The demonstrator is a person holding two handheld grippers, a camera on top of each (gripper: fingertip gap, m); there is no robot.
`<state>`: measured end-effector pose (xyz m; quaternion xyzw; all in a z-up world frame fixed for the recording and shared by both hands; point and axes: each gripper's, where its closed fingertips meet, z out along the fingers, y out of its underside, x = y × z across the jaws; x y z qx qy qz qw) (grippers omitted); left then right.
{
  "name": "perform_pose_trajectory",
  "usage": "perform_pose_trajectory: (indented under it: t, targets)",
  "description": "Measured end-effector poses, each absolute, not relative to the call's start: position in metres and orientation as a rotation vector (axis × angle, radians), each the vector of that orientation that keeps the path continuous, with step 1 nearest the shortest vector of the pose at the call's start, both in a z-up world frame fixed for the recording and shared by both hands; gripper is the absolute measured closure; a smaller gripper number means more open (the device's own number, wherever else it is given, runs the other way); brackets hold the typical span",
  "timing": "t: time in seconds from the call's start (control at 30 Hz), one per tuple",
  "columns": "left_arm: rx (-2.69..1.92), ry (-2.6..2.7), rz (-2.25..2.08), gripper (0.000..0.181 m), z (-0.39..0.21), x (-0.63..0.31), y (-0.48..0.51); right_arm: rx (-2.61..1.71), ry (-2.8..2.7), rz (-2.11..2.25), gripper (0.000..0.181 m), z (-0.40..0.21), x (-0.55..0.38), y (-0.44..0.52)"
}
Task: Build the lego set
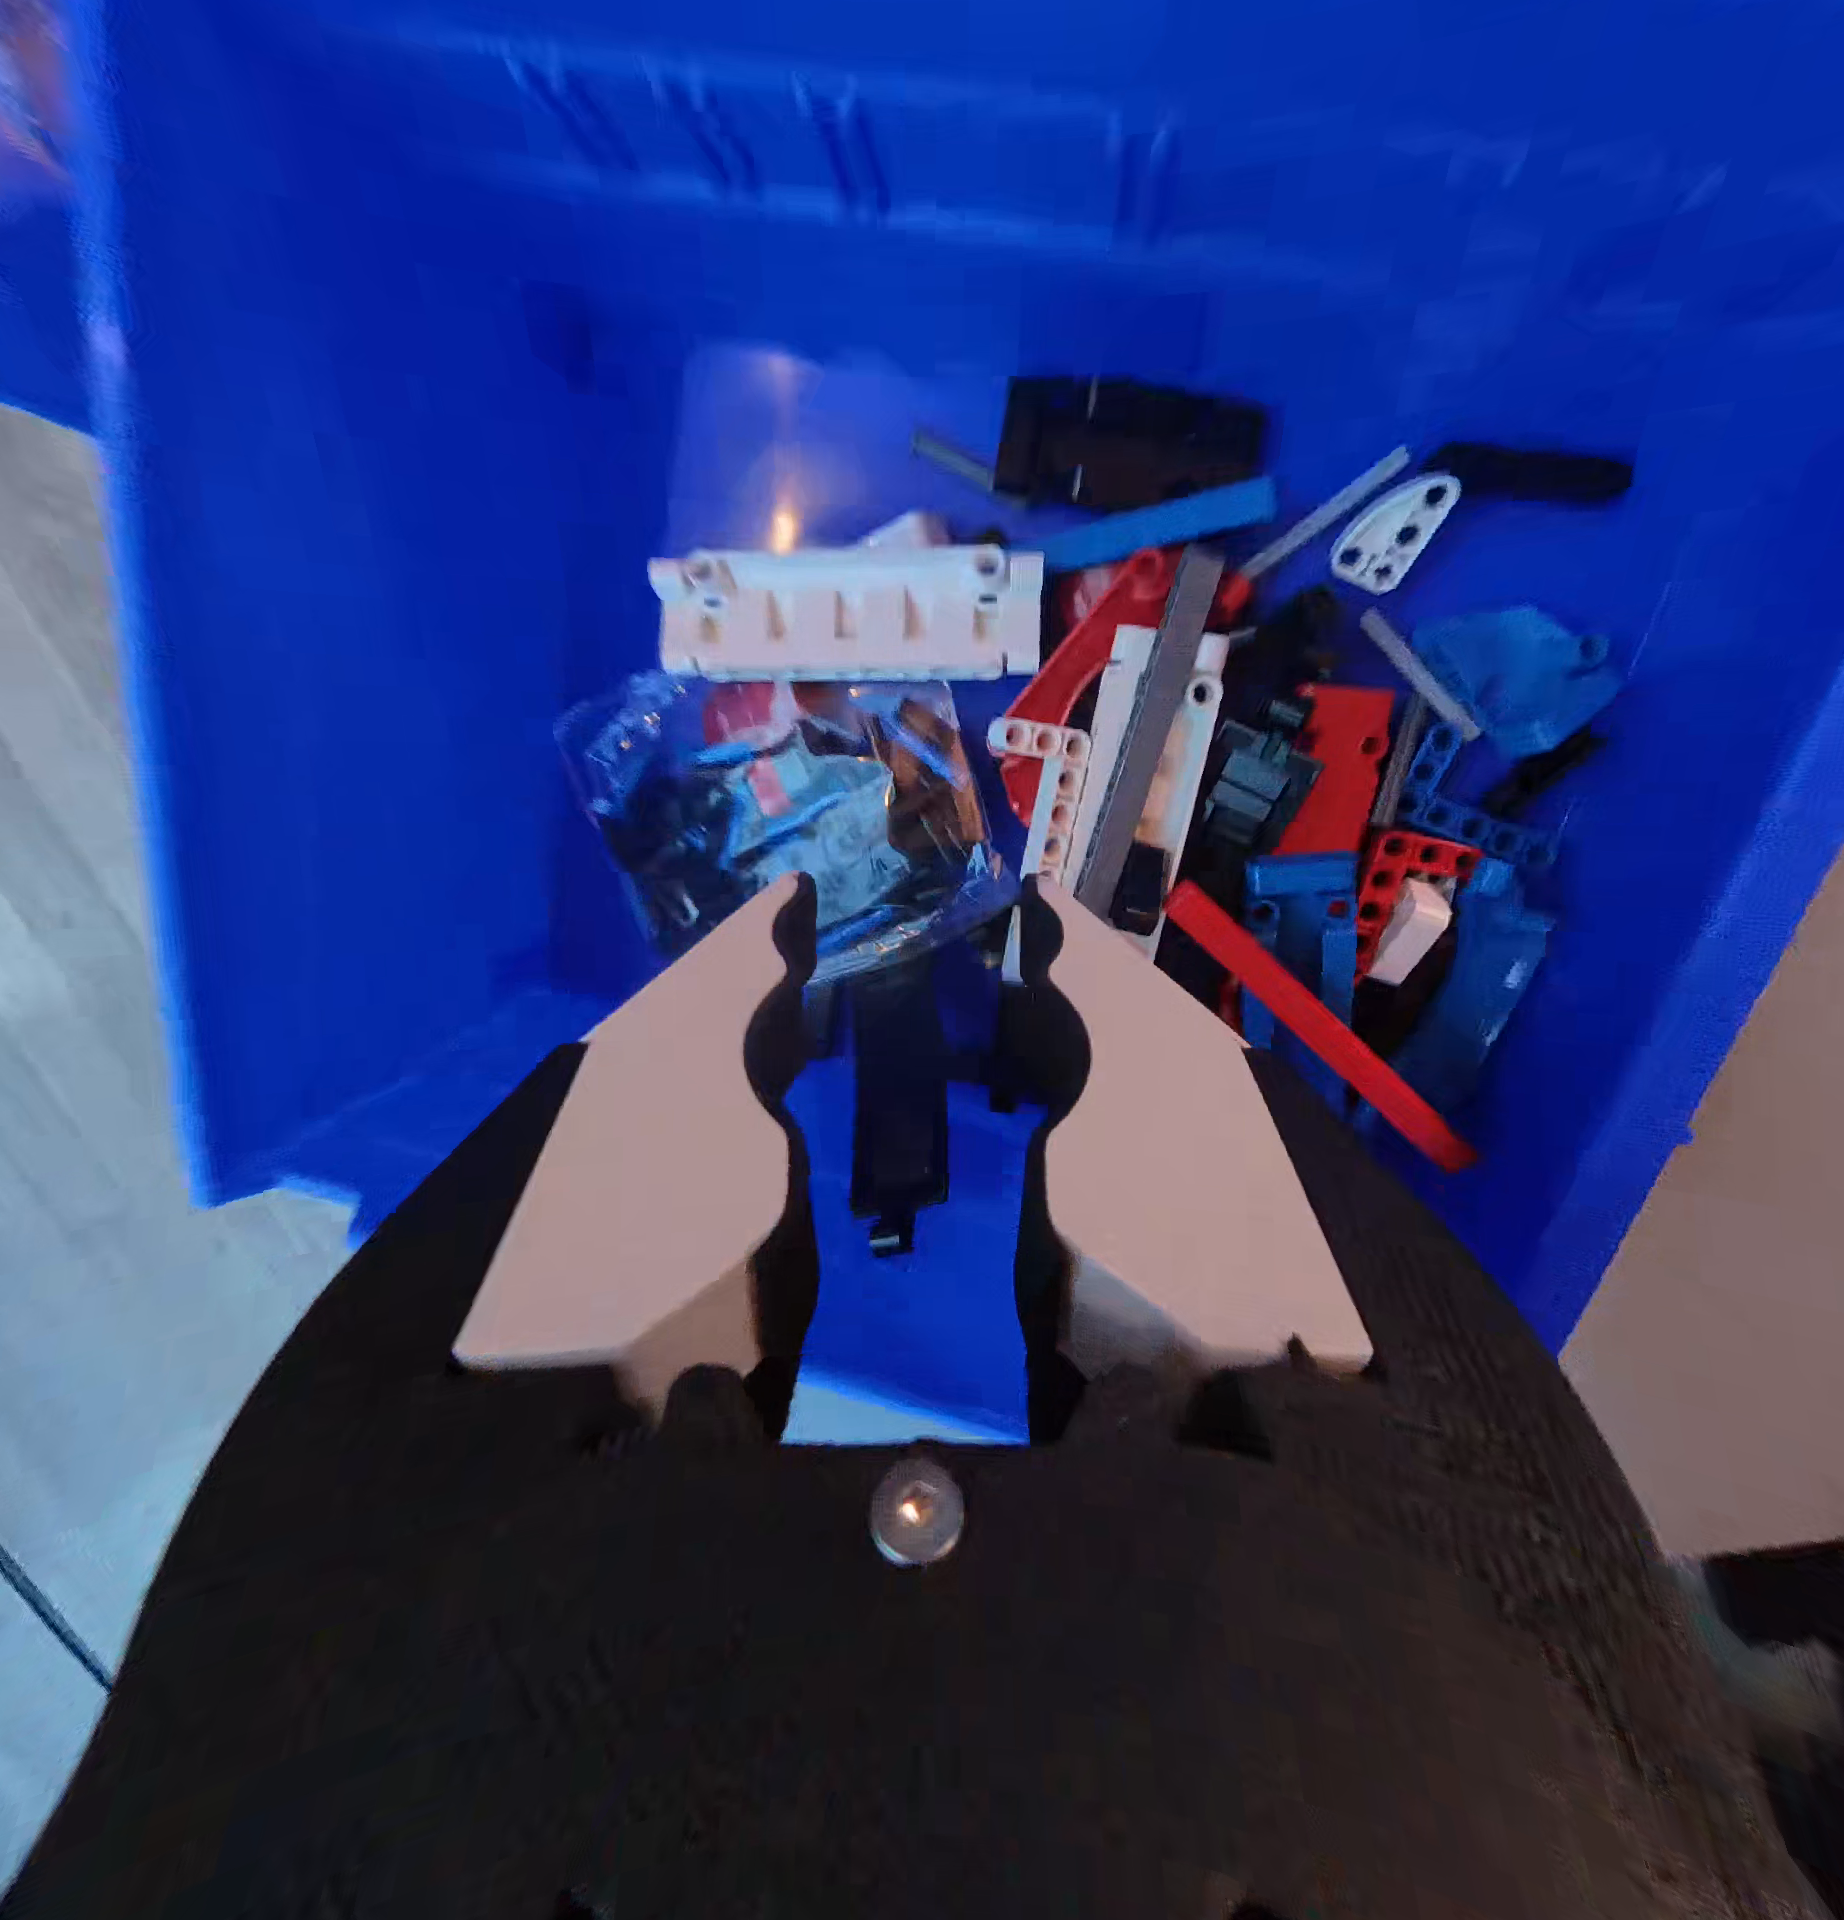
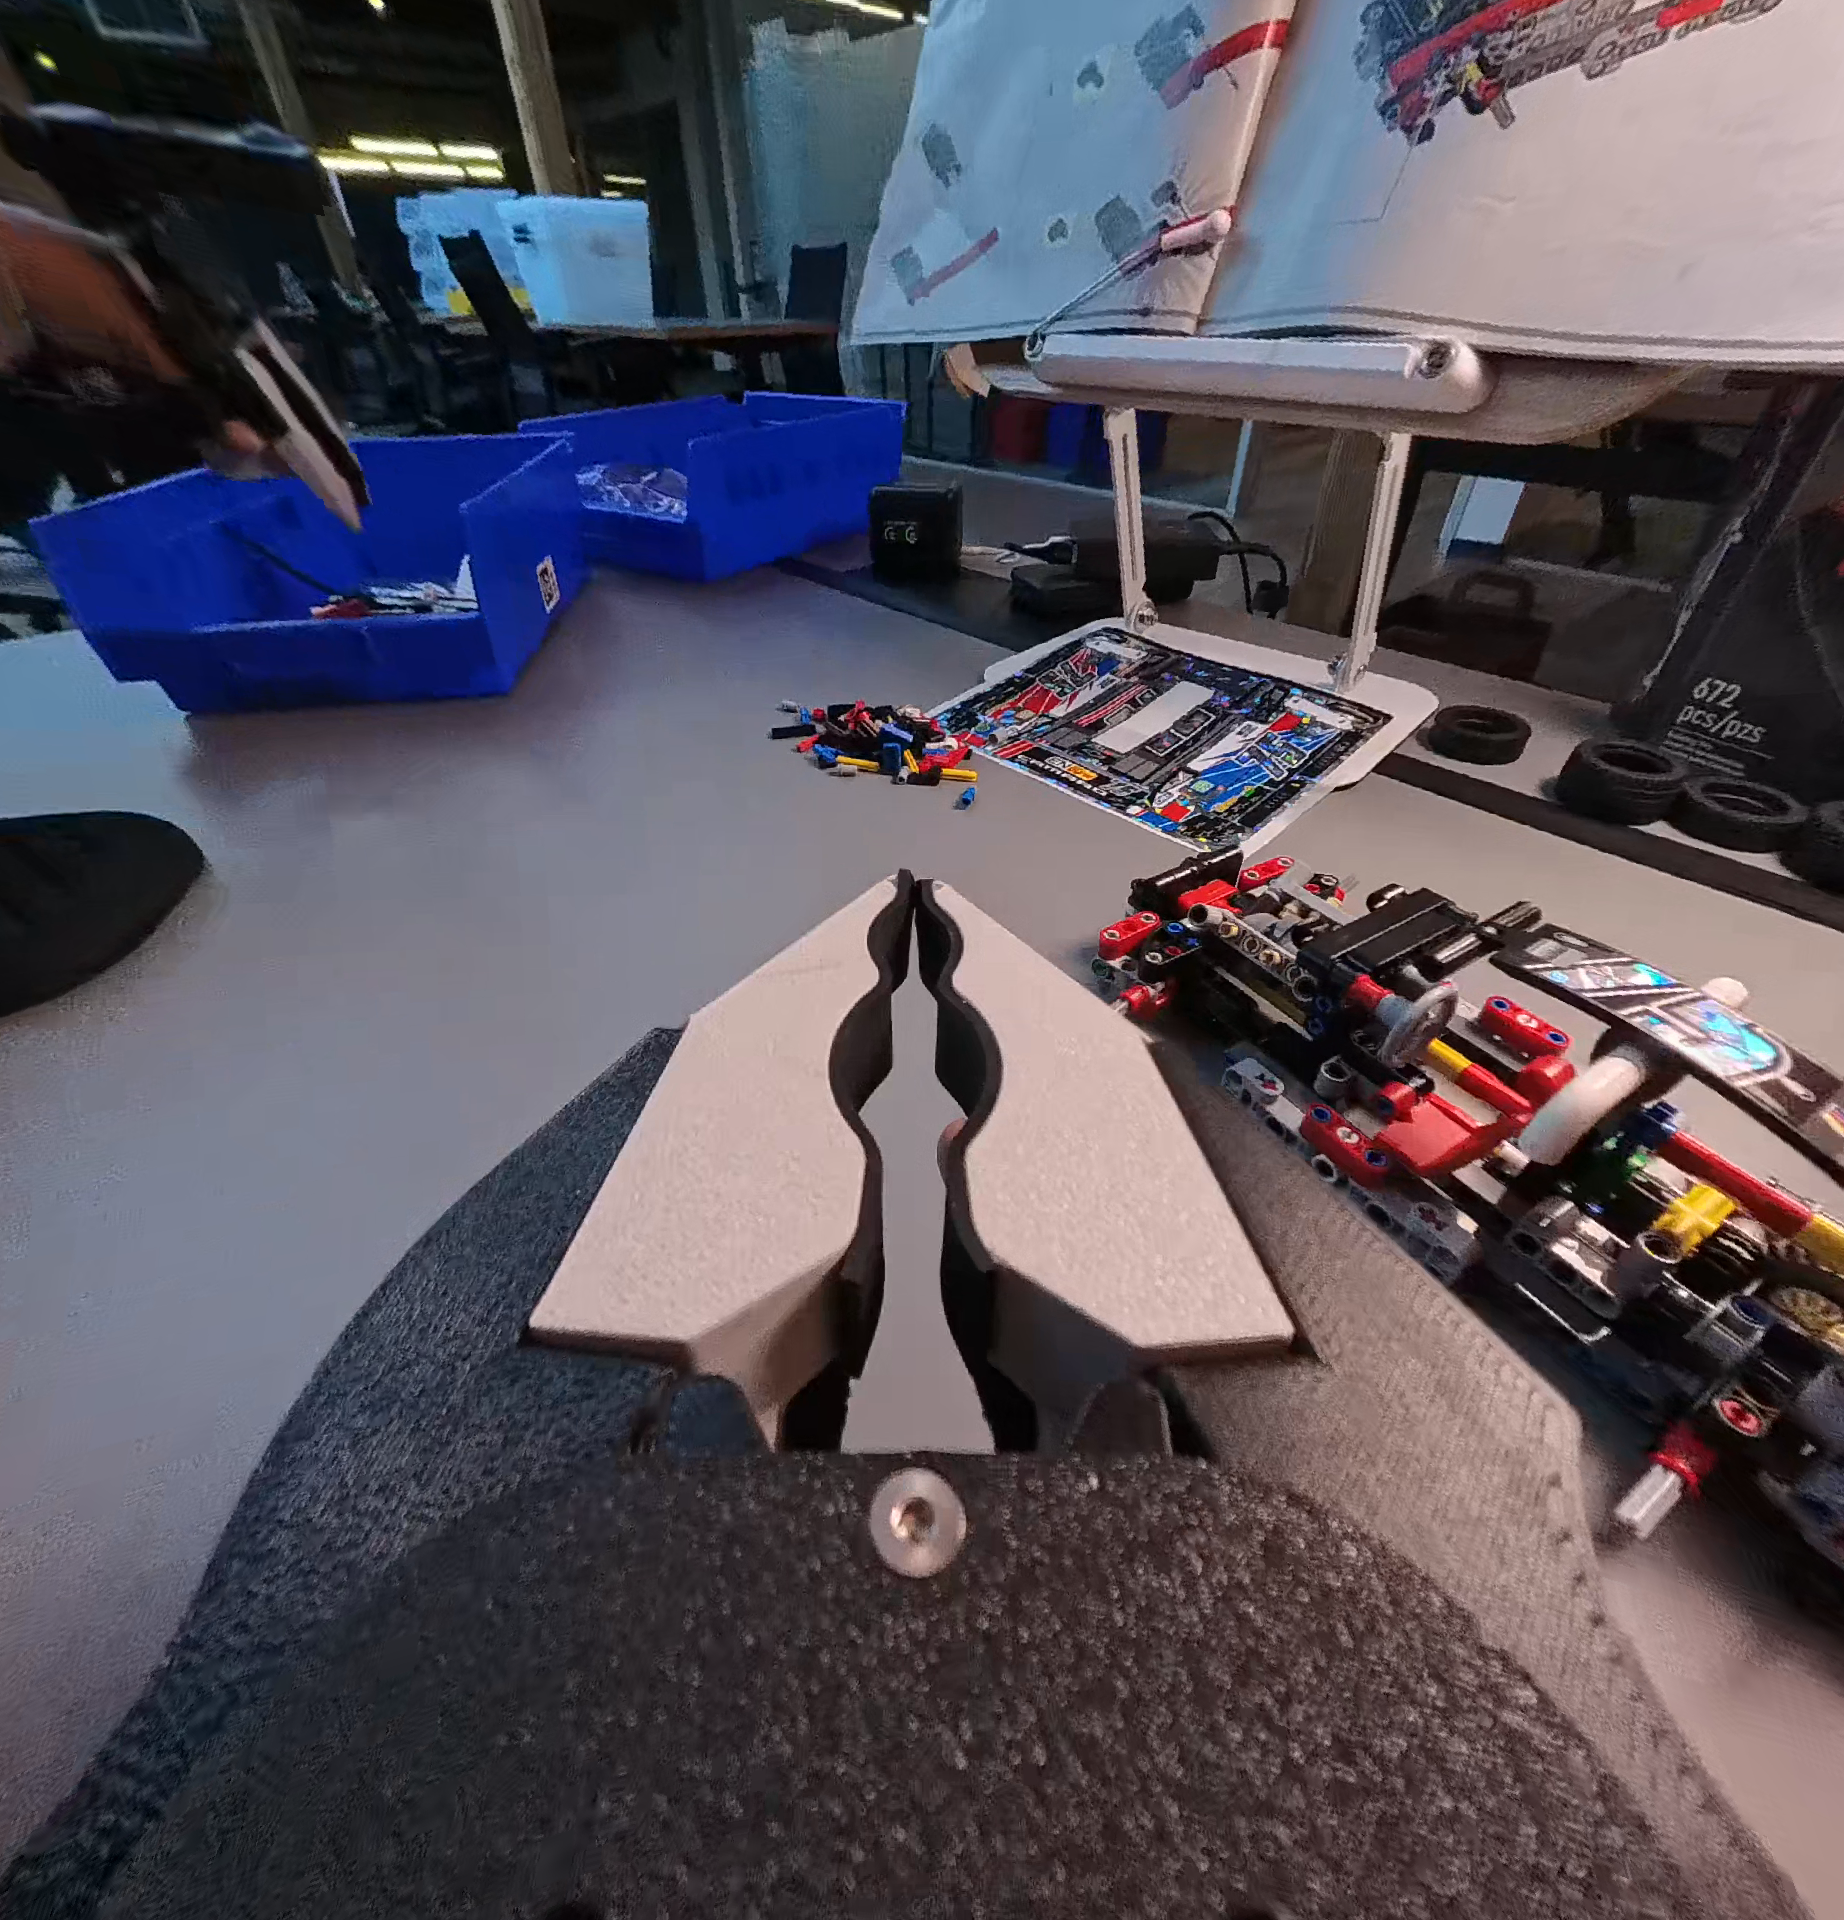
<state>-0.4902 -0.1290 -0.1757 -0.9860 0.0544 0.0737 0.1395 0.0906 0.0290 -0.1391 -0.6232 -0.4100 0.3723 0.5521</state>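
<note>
The left gripper (image 1: pixel 913 904) hangs over the near blue parts bin (image 1: pixel 378 727), its jaws spread with nothing between the tips; in the right wrist view the same gripper (image 2: pixel 326 488) shows at ten o'clock, pointing down into that bin (image 2: pixel 305 665). The right gripper (image 2: pixel 916 885) sits low over the grey table (image 2: pixel 430 1039), jaws pressed together at the tips and holding nothing visible. Progress, by my judgement, is partial: the lego car chassis (image 2: pixel 1469 1122), at three o'clock of the right gripper, already carries axles, gears, red beams and a stickered black arch piece, but no body panels or wheels. Four black tyres (image 2: pixel 1666 784) lie loose at two o'clock, unfitted. Much stock remains in the bin: a long white panel (image 1: pixel 845 613) at twelve o'clock of the left jaws, an unopened clear bag of parts (image 1: pixel 783 810) just beyond the tips, a red beam (image 1: pixel 1313 1023) at three o'clock, and a mixed heap of red, blue, white and black pieces to the right. A small pile of loose pins (image 2: pixel 882 743) lies at twelve o'clock by the sticker sheet (image 2: pixel 1167 732), under the propped instruction booklet (image 2: pixel 1469 156). A second blue bin (image 2: pixel 752 478) stands behind. The left view is motion-blurred; a dark piece under the left jaws cannot be identified, the chassis is cut off at the right edge, and the bag's contents are unclear.
</note>
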Motion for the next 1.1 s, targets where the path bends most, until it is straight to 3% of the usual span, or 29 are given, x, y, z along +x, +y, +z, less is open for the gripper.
perform_pose_trajectory:
  t: [0.1,0.23,0.3,0.4,0.5,0.87,1.1]
  targets:
    - [-2.967,0.14,0.183,0.136,-0.205,-0.497,-0.131,-1.485,-1.001,0.836,0.181,-0.149,0.091,0.028]
    - [-3.062,0.125,0.2,0.143,-0.226,-0.504,-0.132,-1.497,-1.011,0.826,0.181,-0.153,0.09,0.029]
    - [-3.073,0.158,0.195,0.151,-0.226,-0.502,-0.131,-1.506,-1.017,0.831,0.181,-0.155,0.089,0.027]
    - [-3.036,0.227,0.204,0.178,-0.212,-0.495,-0.128,-1.505,-1.03,0.82,0.181,-0.157,0.09,0.026]
    - [-3.017,0.255,0.25,0.181,-0.196,-0.498,-0.132,-1.503,-1.031,0.815,0.181,-0.156,0.091,0.026]
    - [-2.612,0.184,0.047,0.181,-0.068,-0.466,-0.128,-1.44,-1.077,0.842,0.181,-0.148,0.08,0.01]
    - [-2.126,0.483,-0.427,0.181,0.012,-0.327,-0.102,-1.284,-1.189,0.993,0.179,-0.097,0.034,-0.017]
